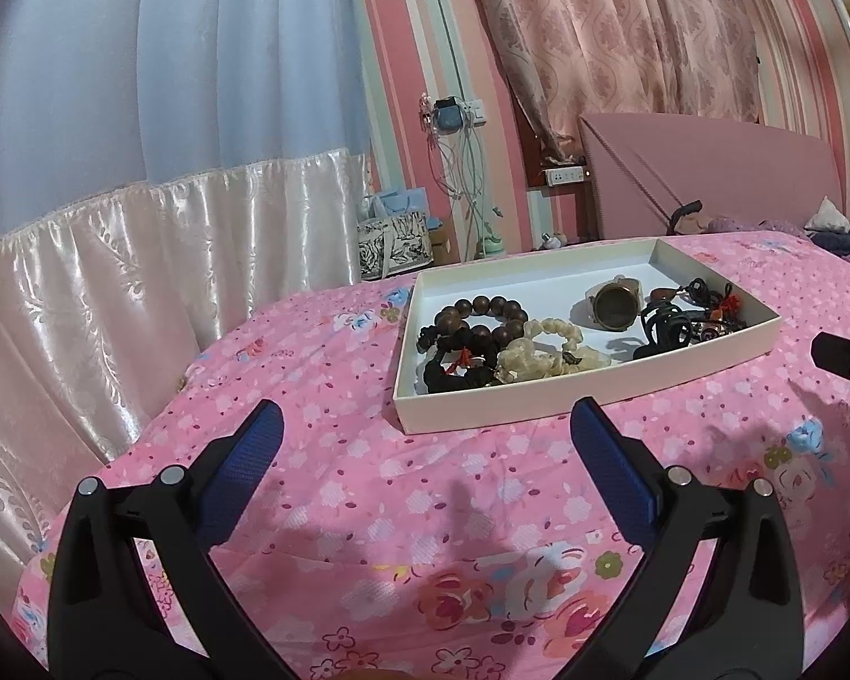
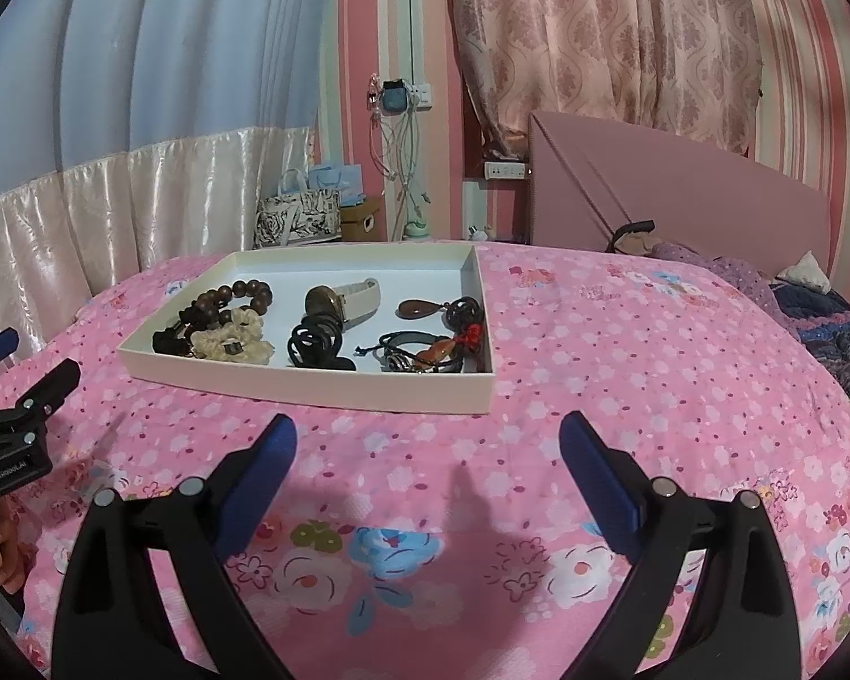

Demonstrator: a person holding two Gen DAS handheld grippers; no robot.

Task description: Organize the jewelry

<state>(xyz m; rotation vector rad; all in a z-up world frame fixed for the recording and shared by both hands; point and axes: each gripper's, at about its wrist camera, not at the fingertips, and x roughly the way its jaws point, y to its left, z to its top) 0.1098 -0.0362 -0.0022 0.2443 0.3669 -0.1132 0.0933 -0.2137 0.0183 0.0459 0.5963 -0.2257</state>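
While the pink flowered bedspread [image 2: 623,340] fills most of the bed, a shallow white cardboard tray [image 2: 311,391] lies flat on it, holding all the jewelry — a dark wooden bead bracelet [image 2: 243,296], a cream beaded bracelet [image 2: 229,341], a white-strapped gold watch [image 2: 340,297] and black cords. Nearer, the left gripper [image 1: 425,442] and right gripper [image 2: 428,450] hover just short of the tray — blue-padded jaws spread wide, empty.

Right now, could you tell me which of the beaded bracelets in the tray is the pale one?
The cream bracelet, lying at the tray's near edge; the wooden-bead bracelet behind it is dark brown.
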